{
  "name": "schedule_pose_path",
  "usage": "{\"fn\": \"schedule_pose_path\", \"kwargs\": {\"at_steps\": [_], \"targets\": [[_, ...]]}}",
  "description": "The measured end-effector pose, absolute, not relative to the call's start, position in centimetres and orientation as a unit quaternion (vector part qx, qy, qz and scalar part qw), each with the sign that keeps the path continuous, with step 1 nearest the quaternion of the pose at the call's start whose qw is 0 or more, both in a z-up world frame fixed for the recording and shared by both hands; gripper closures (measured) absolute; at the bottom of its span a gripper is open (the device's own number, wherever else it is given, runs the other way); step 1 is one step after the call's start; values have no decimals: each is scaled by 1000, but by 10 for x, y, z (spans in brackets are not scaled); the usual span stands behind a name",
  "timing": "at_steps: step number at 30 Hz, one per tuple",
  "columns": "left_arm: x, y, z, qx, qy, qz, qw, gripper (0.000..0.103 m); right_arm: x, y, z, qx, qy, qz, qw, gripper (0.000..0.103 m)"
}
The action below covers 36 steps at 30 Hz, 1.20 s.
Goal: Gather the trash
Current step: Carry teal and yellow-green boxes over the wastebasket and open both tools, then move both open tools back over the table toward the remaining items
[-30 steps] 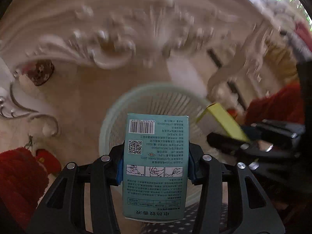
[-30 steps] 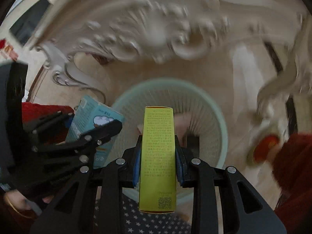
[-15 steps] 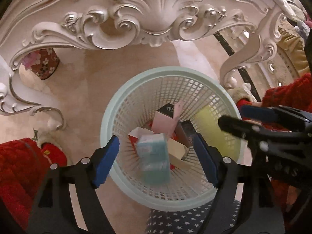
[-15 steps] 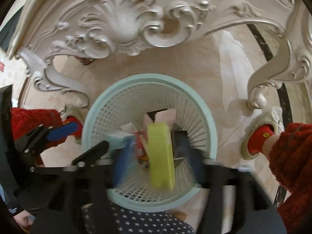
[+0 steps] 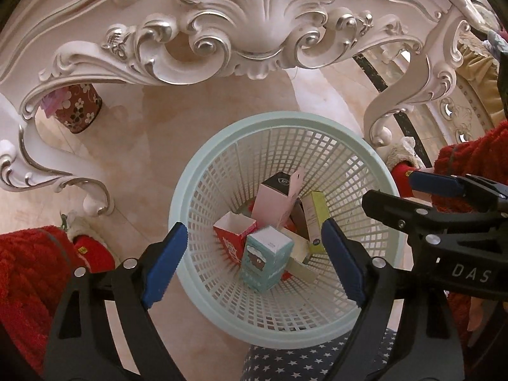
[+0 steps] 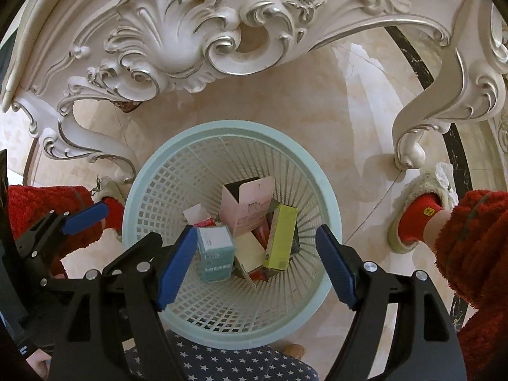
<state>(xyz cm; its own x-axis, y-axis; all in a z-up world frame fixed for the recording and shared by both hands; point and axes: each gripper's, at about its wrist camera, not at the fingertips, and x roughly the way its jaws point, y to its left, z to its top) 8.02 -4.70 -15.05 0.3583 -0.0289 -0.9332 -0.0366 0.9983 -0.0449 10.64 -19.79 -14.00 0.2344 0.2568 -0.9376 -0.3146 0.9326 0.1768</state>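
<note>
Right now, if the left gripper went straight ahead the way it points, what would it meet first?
Probably the teal box standing among the trash in the basket; the open left gripper points straight down at it, though depth is unclear.

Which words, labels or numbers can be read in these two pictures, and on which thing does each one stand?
"DAS": white letters on the black body of the right gripper, seen in the left wrist view.
Teal box in the basket: print too blurred to read.
Yellow-green box: small print and round mark, unreadable.
Pink box: small dark lines, too small to read.
Red box: white marks, not legible.
</note>
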Motion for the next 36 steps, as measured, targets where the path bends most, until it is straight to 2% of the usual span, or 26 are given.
{"fn": "schedule_pose_path", "kwargs": {"at_steps": [9,14,21,24,29,31,36], "targets": [[76,-47,-148,-29,564,-1,826,19,105,-201,-136,-11,595,180,783,30],[64,-40,-122,-44,532,-12,845,19,96,-209,-105,12,543,195,817,30],[59,-30,-109,-68,530,-15,845,19,89,-201,-77,-13,492,203,846,30],[48,-26,-73,-79,501,-32,861,19,76,-197,-35,-38,417,226,879,30],[46,7,27,-105,411,-34,905,19,80,-185,59,-47,285,269,919,28],[63,29,64,-102,375,-3,921,19,96,-179,82,-45,255,274,926,20],[130,96,117,-124,307,84,940,19,168,-150,123,-37,195,277,940,19]]}}
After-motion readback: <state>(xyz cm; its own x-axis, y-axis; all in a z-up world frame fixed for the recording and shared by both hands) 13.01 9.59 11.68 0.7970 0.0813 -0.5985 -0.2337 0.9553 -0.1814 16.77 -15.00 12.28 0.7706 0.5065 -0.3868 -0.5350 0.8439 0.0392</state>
